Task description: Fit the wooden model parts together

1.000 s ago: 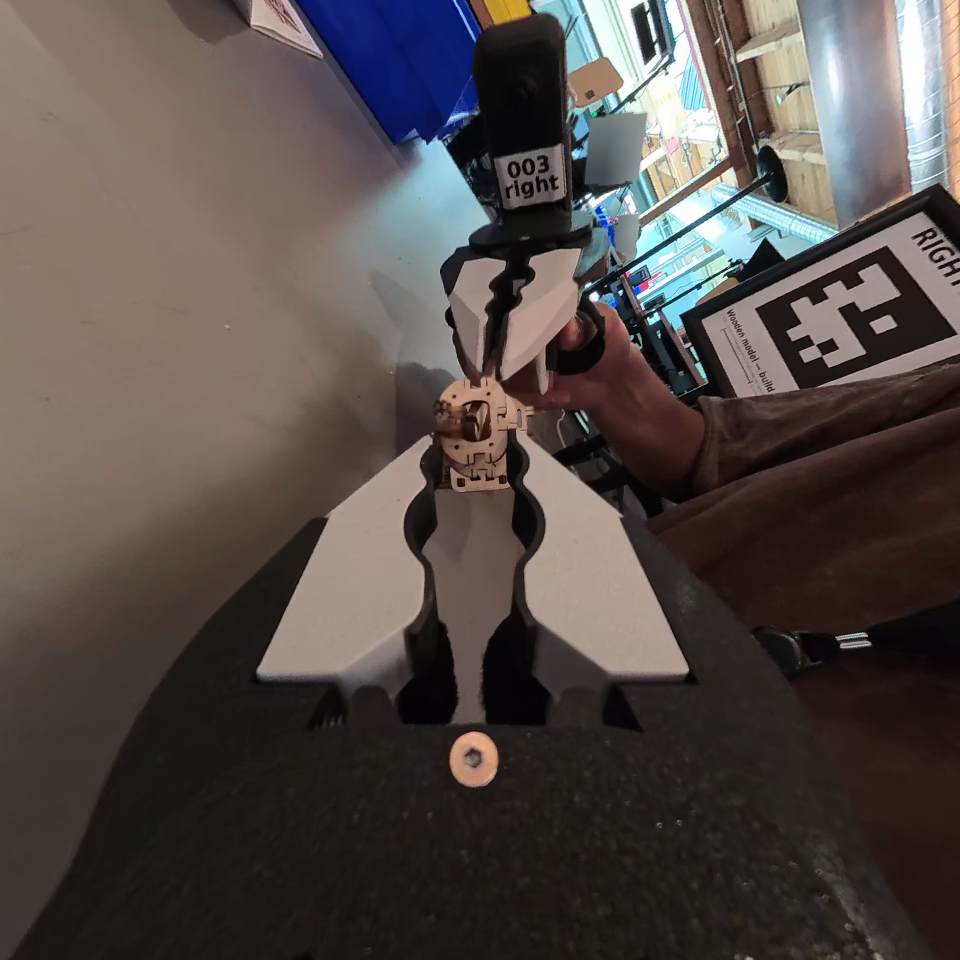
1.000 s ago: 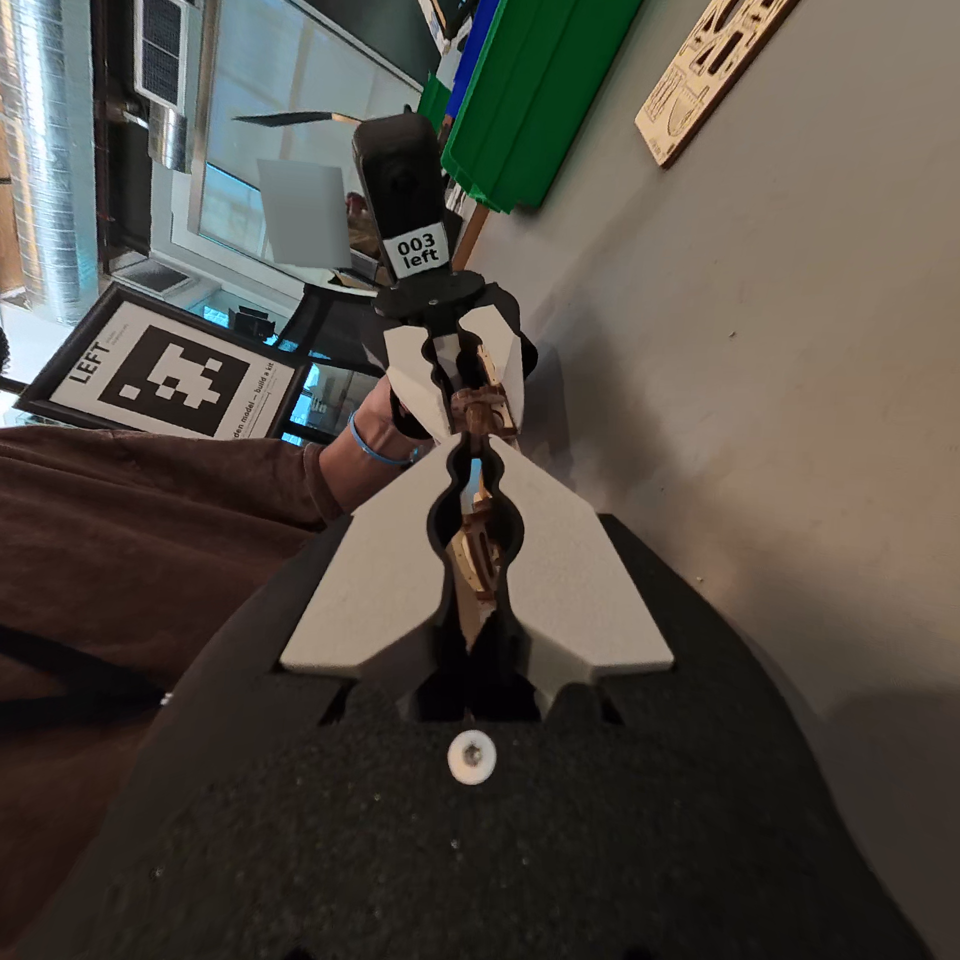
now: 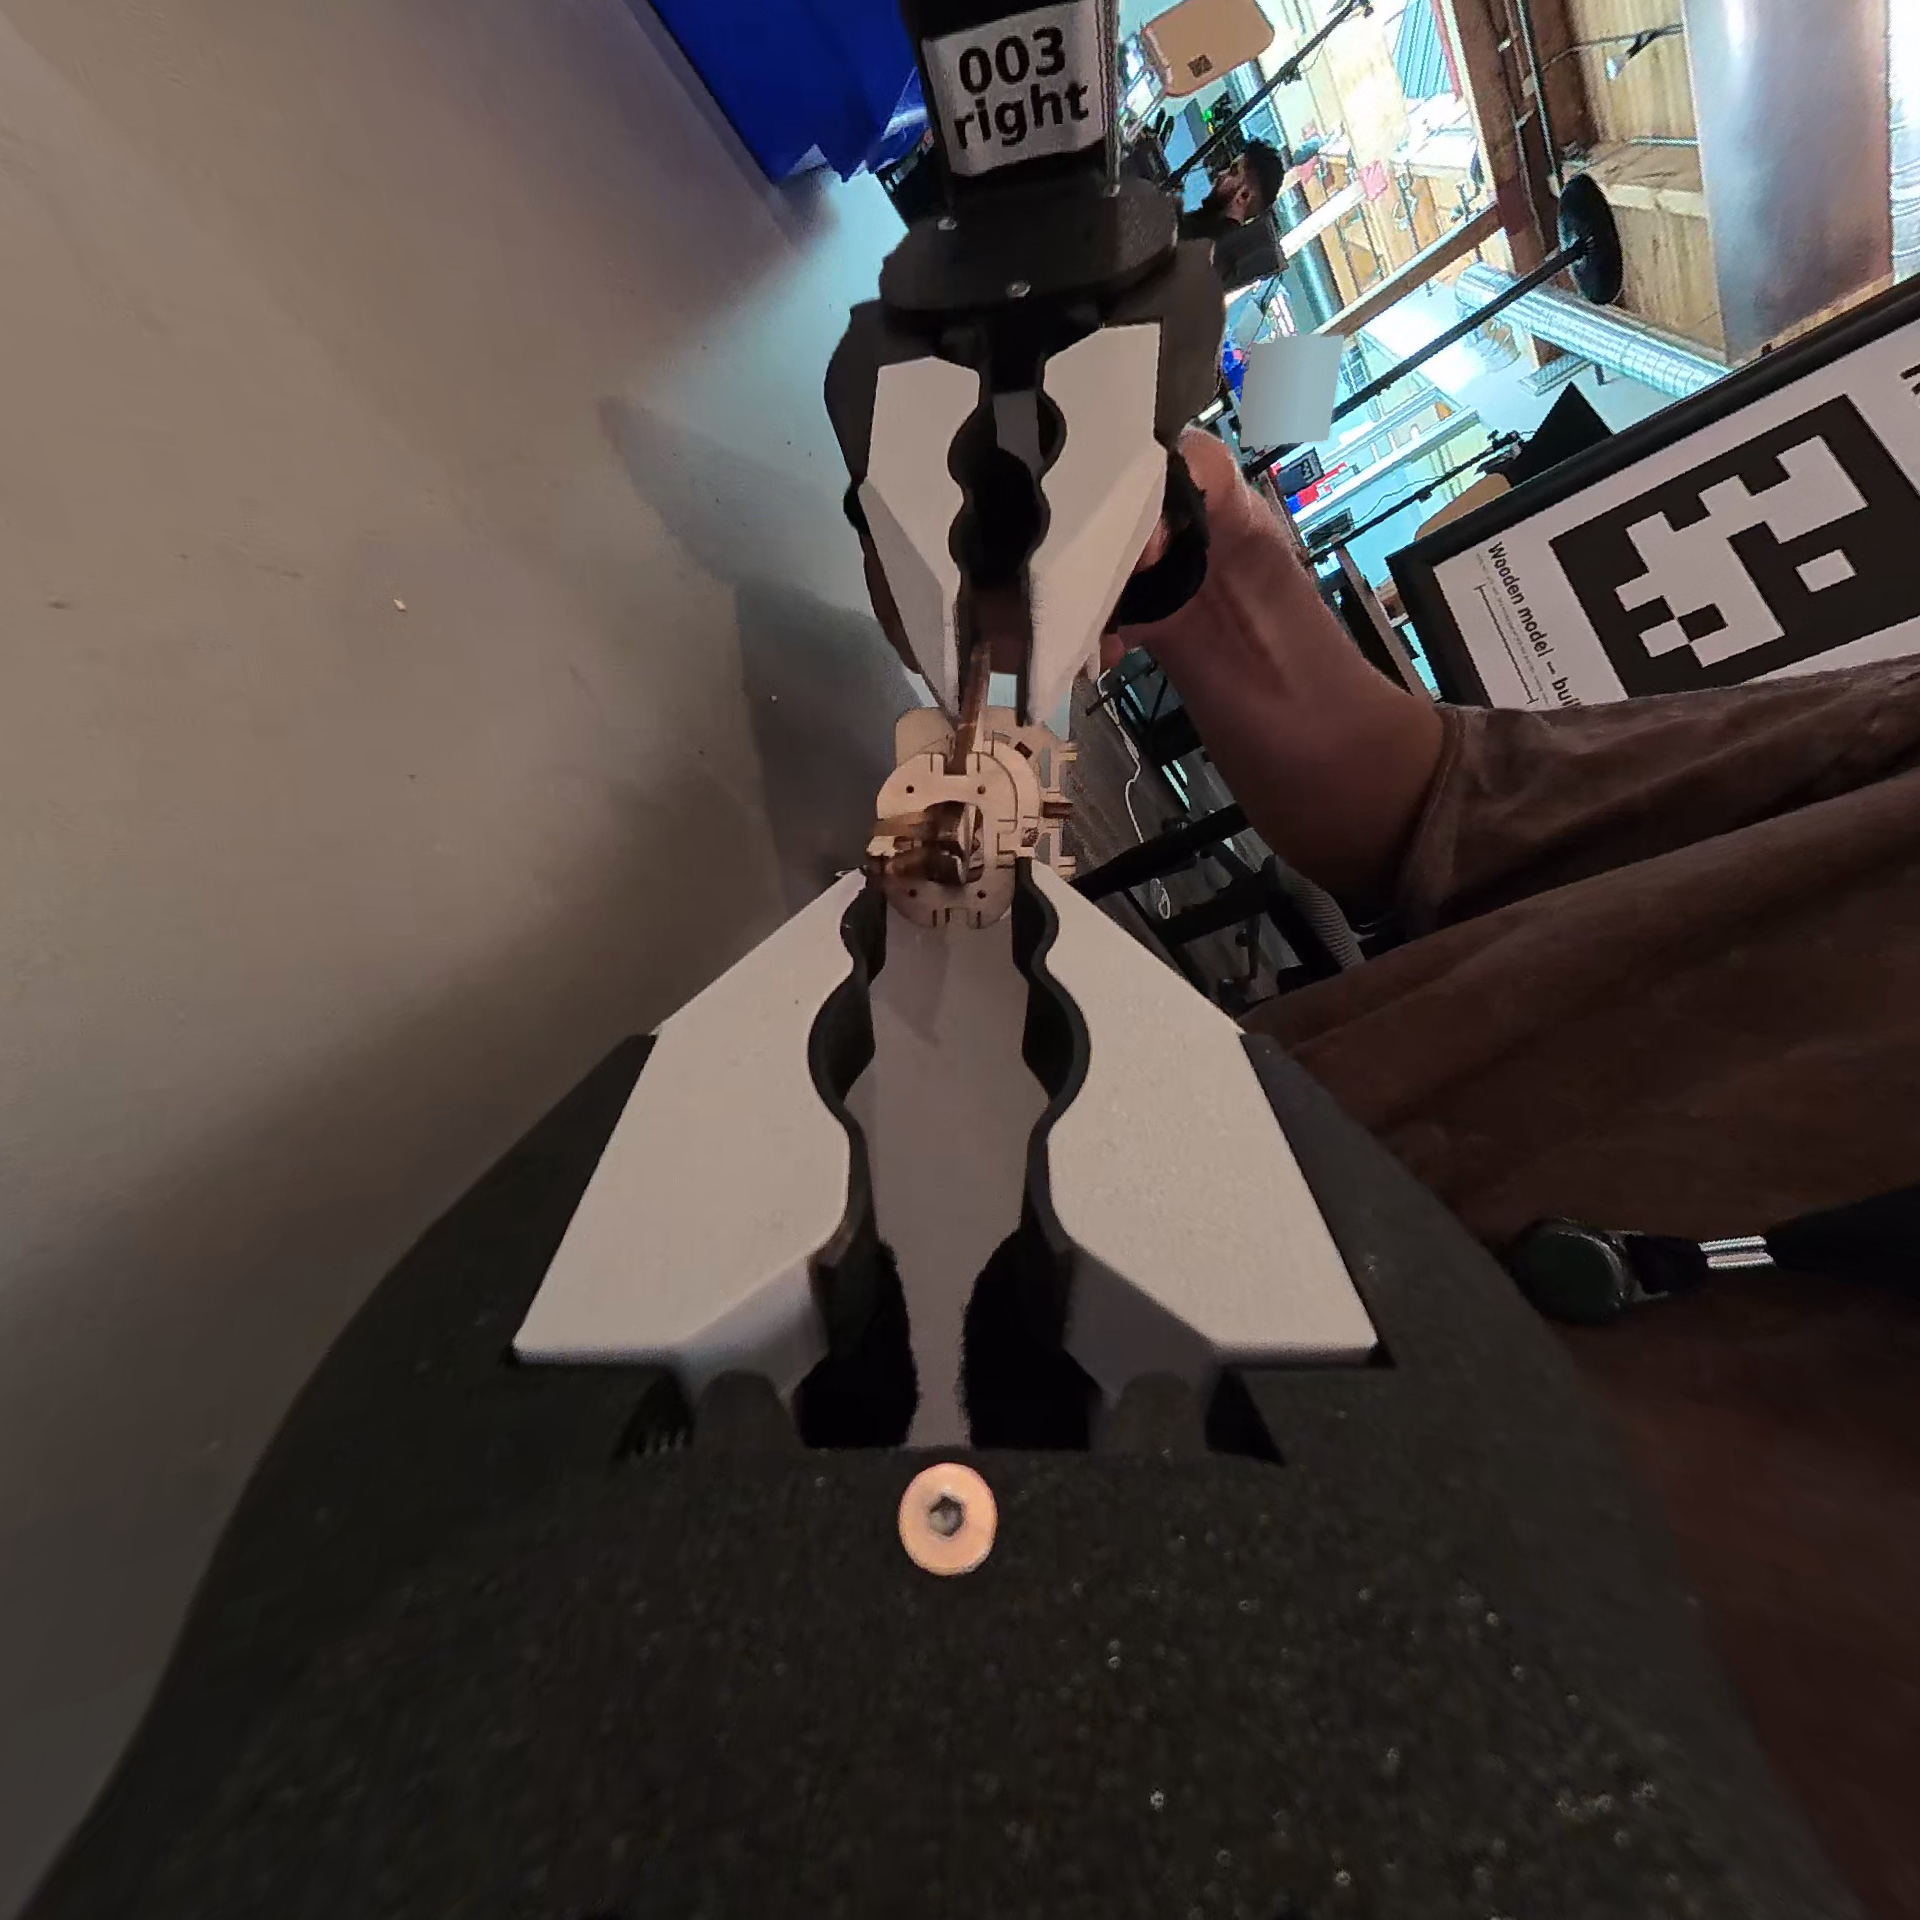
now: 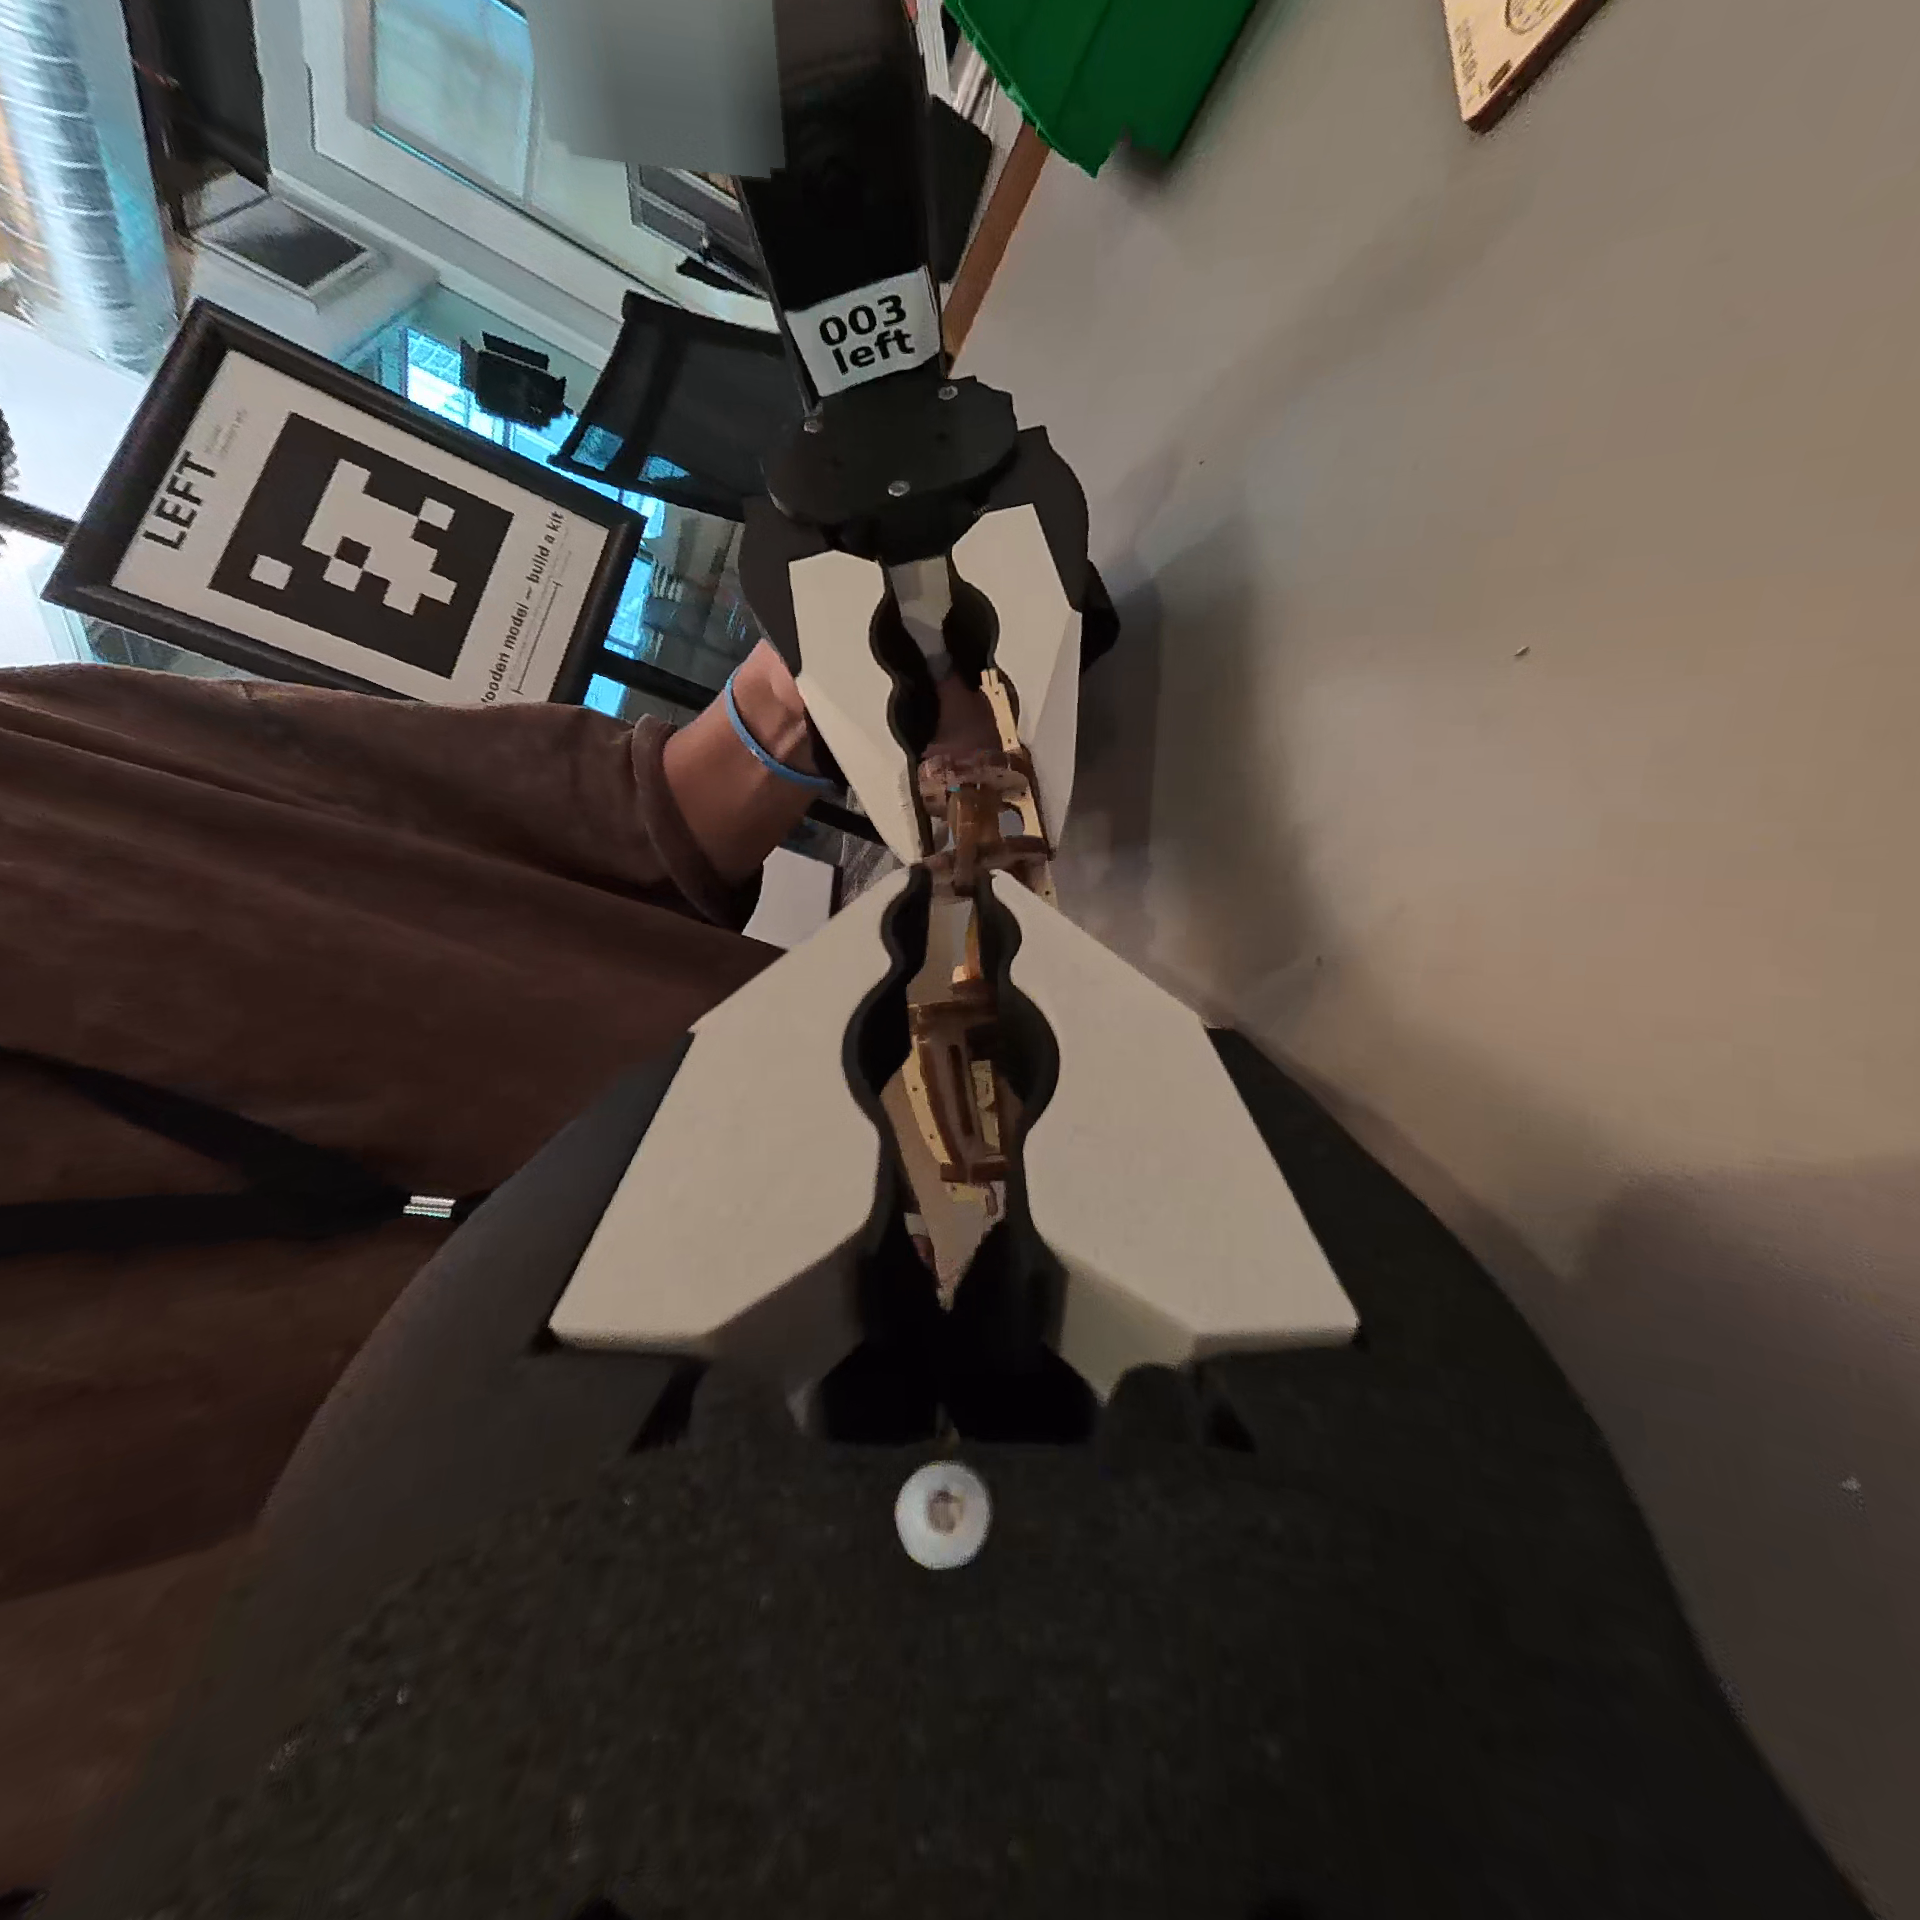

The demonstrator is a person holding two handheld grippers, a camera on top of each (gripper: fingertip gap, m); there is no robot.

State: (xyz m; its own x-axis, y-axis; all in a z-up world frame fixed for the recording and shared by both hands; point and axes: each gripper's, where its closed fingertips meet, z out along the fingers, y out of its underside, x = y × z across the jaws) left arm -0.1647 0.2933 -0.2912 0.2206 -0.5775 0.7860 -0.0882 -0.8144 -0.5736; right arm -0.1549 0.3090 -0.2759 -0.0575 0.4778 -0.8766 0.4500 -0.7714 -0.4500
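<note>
Two tools meet tip to tip above the table [image 3: 312, 520]; the left tool [image 3: 940, 883] clamps the wooden model [image 3: 951, 831]. The right tool [image 4: 951, 883] pinches a thin wooden part [image 4: 951, 1081].

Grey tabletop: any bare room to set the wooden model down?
Yes. The grey tabletop is bare between the green bin, the wooden sheet and the grippers. It is crowded where the left gripper and right gripper meet around the wooden model.

right claw [image 3: 992, 691] nearer, part now meeting assembly [image 3: 961, 831]
</note>
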